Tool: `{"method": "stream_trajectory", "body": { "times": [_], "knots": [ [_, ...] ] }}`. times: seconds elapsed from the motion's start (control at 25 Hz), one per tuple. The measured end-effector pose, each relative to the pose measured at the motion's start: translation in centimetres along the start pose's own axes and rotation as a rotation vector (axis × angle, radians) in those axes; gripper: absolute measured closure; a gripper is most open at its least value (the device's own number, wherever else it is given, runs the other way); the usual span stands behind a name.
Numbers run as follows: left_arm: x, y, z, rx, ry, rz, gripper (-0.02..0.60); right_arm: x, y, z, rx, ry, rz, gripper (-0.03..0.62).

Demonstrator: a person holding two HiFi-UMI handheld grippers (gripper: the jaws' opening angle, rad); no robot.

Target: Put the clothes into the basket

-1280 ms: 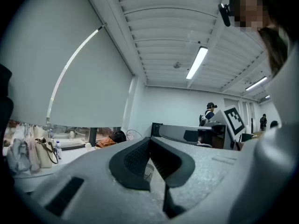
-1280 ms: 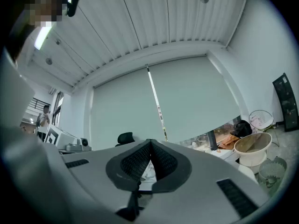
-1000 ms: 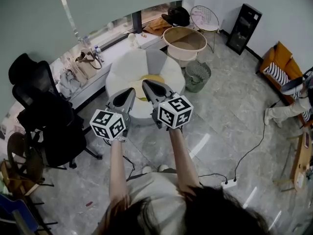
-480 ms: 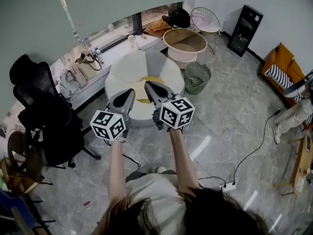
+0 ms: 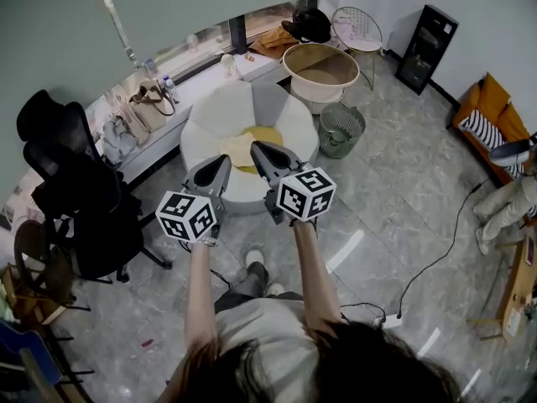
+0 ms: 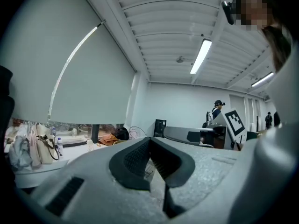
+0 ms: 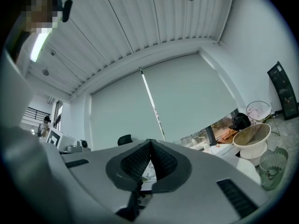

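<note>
Yellow clothes [image 5: 257, 140] lie on a round white seat [image 5: 210, 116]. The basket [image 5: 320, 67], a wide beige tub, stands on the floor behind it to the right and also shows as the basket [image 7: 252, 137] in the right gripper view. My left gripper [image 5: 220, 164] and right gripper [image 5: 258, 149] are held side by side, pointing level at the near edge of the seat, short of the clothes. In their own views the left gripper [image 6: 150, 141] and right gripper [image 7: 150, 143] are shut, pads meeting, with nothing between them.
A green wire bin [image 5: 340, 129] stands to the right of the seat, in front of the basket. Black office chairs [image 5: 80, 200] crowd the left. A low window ledge [image 5: 159, 107] holds bags. A cable [image 5: 436, 250] runs across the floor at right.
Both grippers have edged forward and slightly down toward the seat, still shut. The person's leg has stepped forward beneath them.
</note>
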State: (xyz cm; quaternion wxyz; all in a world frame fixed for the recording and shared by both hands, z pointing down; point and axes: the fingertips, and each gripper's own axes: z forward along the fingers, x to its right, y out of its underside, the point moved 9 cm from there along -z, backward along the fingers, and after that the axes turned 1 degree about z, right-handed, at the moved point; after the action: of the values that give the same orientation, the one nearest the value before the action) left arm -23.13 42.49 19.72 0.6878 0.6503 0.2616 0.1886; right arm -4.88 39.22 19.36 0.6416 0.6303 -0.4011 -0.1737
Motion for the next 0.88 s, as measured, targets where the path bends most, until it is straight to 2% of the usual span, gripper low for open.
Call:
{"method": "stream_trajectory", "body": {
  "times": [0.28, 0.4, 0.88],
  "knots": [
    [-2.4, 0.1, 3.8, 0.003, 0.001, -0.027, 0.571, 3.0, 0.0, 2.5, -0.038, 0.007, -0.002, 0.585],
    [-3.4, 0.5, 5.8, -0.022, 0.015, -0.021, 0.571, 5.0, 0.1, 3.3, -0.055, 0.028, 0.006, 0.585],
    [-8.9, 2.1, 10.4, -0.057, 0.013, -0.082, 0.571, 10.2, 1.7, 8.2, -0.101, 0.059, 0.063, 0.585]
  ]
}}
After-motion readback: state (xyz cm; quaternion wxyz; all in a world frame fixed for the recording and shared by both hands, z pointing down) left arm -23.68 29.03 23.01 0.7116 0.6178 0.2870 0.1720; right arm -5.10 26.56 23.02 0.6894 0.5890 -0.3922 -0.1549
